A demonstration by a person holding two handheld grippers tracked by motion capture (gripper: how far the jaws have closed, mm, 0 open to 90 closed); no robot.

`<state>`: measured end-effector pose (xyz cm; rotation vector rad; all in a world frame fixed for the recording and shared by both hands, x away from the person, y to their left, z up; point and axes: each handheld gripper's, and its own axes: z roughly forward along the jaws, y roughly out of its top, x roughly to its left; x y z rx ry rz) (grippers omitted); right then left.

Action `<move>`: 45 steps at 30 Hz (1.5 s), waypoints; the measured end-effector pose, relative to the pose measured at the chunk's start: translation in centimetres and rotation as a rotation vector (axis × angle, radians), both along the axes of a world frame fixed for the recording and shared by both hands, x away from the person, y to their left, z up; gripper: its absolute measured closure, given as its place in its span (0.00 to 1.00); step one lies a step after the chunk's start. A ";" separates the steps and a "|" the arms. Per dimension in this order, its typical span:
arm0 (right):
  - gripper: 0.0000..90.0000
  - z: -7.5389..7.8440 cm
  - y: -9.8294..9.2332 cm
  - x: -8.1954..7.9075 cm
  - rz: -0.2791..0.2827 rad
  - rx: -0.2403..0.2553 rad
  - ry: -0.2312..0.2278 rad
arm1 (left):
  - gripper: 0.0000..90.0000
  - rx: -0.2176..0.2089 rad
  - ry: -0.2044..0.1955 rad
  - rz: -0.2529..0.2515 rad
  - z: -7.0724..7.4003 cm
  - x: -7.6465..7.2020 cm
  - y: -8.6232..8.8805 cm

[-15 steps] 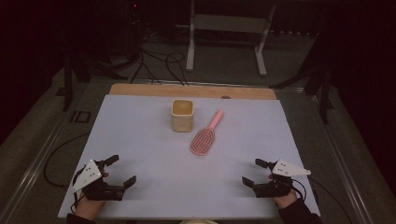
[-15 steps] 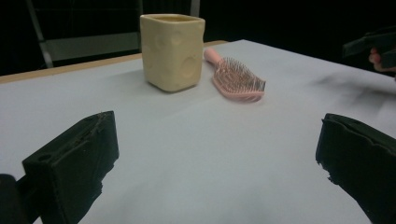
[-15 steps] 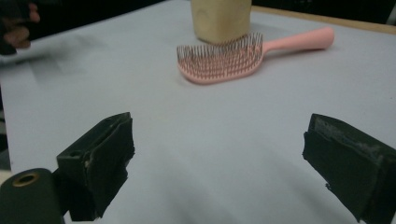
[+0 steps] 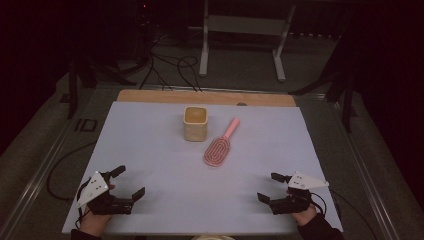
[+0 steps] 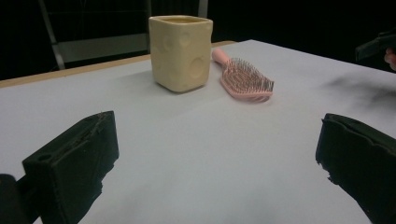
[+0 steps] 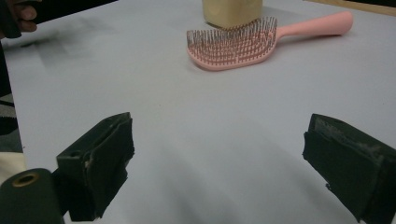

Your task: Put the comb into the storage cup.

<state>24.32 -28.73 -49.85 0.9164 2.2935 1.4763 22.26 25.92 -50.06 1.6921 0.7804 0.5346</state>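
A cream square cup (image 4: 195, 123) stands upright at the middle of the far half of the white table (image 4: 150, 145). A pink hairbrush (image 4: 220, 146) lies bristles up just to its right, handle pointing away. My left gripper (image 4: 130, 181) rests near the front left corner, open and empty. My right gripper (image 4: 267, 186) rests near the front right, also open and empty. In the left gripper view the cup (image 5: 180, 51) and brush (image 5: 245, 77) lie far beyond the wide jaws. In the right gripper view the brush (image 6: 233, 44) lies ahead, with the cup (image 6: 232, 11) behind it.
A wooden strip (image 4: 205, 97) runs along the table's far edge. Beyond it a metal stand (image 4: 240, 30) and cables (image 4: 170, 65) sit on the dark floor. The other hand's gripper (image 5: 376, 44) shows at the right edge of the left gripper view.
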 end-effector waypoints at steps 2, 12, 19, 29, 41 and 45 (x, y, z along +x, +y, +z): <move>0.09 0.1 0.2 0.0 0.011 0.003 0.001 | 0.00 0.006 0.000 0.007 0.0 -0.1 0.2; 0.09 0.4 0.7 -0.2 0.038 -0.009 0.029 | 0.00 0.006 -0.002 0.010 0.0 -0.2 0.2; 0.09 1.0 0.9 -0.4 0.048 -0.013 0.025 | 0.00 0.005 -0.001 0.004 0.0 -0.2 0.1; 0.09 2.8 1.0 -1.0 0.031 0.014 -0.014 | 0.00 -0.002 0.004 -0.009 0.0 -0.1 0.0; 0.09 5.1 1.6 -1.2 0.057 0.018 -0.055 | 0.00 -0.011 0.001 -0.009 0.0 -0.1 0.0; 0.09 6.1 1.6 -0.9 0.058 0.025 -0.083 | 0.00 -0.012 0.000 -0.007 0.0 -0.1 0.0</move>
